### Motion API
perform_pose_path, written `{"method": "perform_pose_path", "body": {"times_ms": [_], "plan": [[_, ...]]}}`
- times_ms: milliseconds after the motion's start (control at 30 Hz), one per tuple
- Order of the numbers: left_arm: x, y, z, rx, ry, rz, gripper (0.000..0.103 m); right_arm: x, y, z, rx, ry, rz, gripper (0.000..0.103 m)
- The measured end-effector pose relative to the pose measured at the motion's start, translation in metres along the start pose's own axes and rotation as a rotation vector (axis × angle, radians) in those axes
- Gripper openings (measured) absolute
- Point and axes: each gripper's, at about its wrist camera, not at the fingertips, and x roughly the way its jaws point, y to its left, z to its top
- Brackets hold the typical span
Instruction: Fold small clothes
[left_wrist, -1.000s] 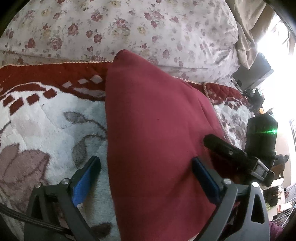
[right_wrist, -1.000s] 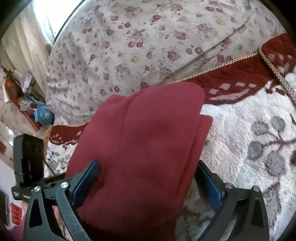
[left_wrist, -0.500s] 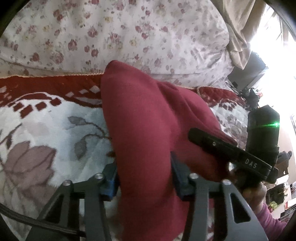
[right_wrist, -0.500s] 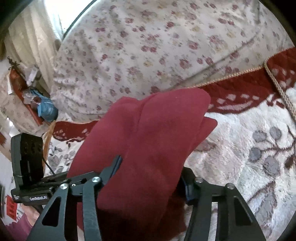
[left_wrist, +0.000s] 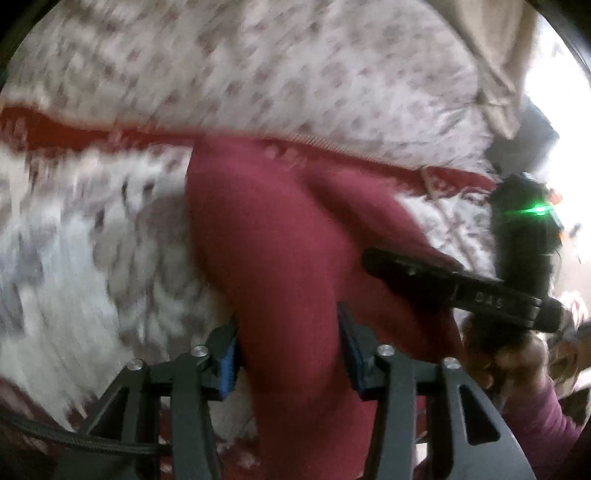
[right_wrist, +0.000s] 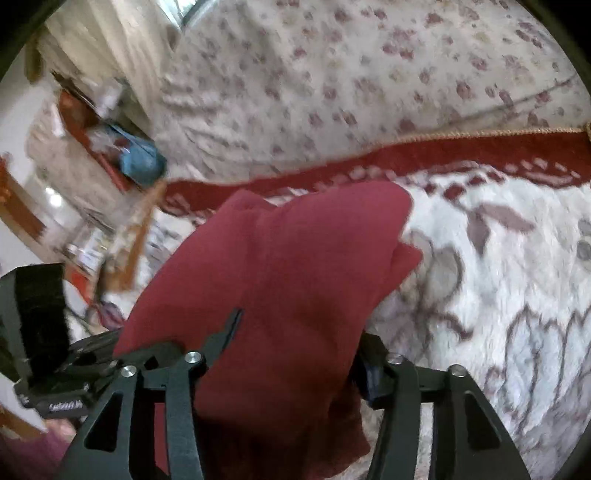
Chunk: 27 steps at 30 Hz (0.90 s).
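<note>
Maroon garment (left_wrist: 280, 258) hangs bunched over the plush patterned blanket (left_wrist: 74, 258). Left gripper (left_wrist: 288, 350) and right gripper (right_wrist: 299, 339) each pinch a thick fold, jaws easing slightly apart.

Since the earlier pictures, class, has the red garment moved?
Yes. In the right wrist view the red garment has come off the floral quilt, toward the camera, over the patterned blanket.

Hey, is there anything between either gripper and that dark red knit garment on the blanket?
Nothing visible: the dark red knit garment already sits between the jaws of the left gripper and the right gripper, though both are opening.
</note>
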Motion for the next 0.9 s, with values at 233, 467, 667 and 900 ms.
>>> {"method": "perform_pose_path", "body": {"times_ms": [233, 467, 667, 900], "plan": [[-0.018, 0.007, -0.005, -0.043, -0.067, 0.095, 0.076, -0.047, 0.024, -0.010, -0.095, -0.082, -0.227, 0.071], [-0.037, -0.001, -0.014, 0.012, -0.152, 0.254, 0.079, -0.071, 0.078, -0.028, -0.277, -0.112, -0.136, 0.066], [-0.048, 0.002, -0.027, -0.004, -0.167, 0.300, 0.079, -0.020, 0.066, -0.060, -0.326, 0.095, -0.247, 0.037], [-0.058, -0.003, -0.036, 0.003, -0.192, 0.344, 0.079, -0.039, 0.058, -0.061, -0.216, 0.039, -0.192, 0.054]]}}
